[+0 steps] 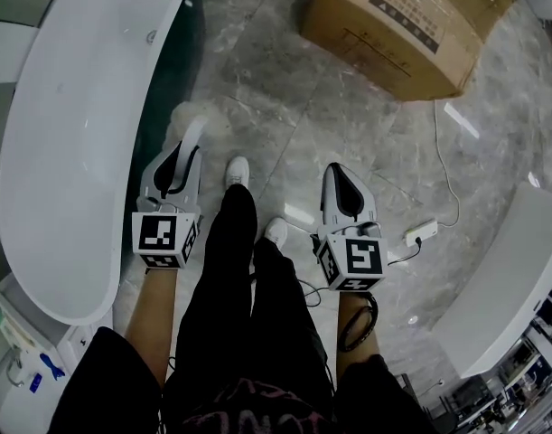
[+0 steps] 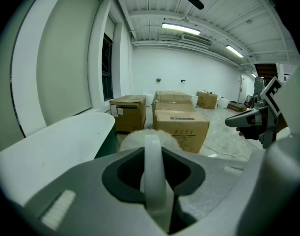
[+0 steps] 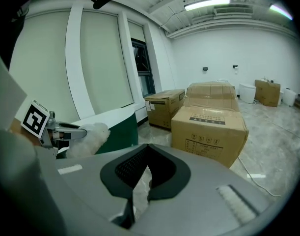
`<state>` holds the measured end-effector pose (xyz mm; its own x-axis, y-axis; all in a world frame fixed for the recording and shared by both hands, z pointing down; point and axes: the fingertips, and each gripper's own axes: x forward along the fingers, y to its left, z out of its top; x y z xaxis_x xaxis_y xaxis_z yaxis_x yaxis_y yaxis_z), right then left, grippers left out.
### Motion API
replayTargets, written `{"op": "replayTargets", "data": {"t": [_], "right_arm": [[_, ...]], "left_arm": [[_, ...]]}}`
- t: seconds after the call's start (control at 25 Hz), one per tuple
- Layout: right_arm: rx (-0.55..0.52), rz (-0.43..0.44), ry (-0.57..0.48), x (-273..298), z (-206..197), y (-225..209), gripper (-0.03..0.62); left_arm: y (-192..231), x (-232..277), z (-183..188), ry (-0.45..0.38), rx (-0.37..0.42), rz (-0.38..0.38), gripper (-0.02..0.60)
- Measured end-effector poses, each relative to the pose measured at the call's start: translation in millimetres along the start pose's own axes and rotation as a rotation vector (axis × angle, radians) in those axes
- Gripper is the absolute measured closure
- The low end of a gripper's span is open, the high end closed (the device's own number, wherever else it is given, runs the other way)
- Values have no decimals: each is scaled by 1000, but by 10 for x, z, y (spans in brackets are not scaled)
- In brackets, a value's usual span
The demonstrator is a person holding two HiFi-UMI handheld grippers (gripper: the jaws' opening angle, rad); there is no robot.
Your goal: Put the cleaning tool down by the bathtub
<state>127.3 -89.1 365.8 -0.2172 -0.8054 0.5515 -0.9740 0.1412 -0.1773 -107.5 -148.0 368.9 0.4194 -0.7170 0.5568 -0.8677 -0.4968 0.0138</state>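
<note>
The cleaning tool is a white fluffy duster [image 1: 187, 116] on a flat white handle [image 2: 154, 173]. My left gripper [image 1: 187, 154] is shut on that handle, and the fluffy head [image 2: 136, 137] sticks out past the jaws. I hold it above the floor, close beside the white bathtub [image 1: 77, 134] with its dark green side [image 2: 104, 142]. My right gripper [image 1: 337, 177] hangs level with it on the other side of the person's legs, shut with nothing between the jaws. In the right gripper view the duster [image 3: 89, 135] shows at the left, in front of the bathtub [image 3: 113, 118].
A large cardboard box [image 1: 411, 25] lies on the marble floor ahead, with more boxes [image 2: 127, 111] behind. A power strip [image 1: 421, 232] with its cable lies at the right, next to a white fixture [image 1: 519, 278]. The person's white shoes [image 1: 238, 170] stand between the grippers.
</note>
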Motion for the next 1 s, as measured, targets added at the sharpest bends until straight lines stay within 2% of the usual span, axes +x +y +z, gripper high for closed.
{"op": "replayTargets", "data": {"t": [0.48,1.0], "right_arm": [[14,14,20,621,-678,-155,579],[8,-7,43,1263,-1509,-440,579]], "left_arm": [[132,560,-663,32,8,33,488],[244,1243,-1525,43,31,28,488]]}}
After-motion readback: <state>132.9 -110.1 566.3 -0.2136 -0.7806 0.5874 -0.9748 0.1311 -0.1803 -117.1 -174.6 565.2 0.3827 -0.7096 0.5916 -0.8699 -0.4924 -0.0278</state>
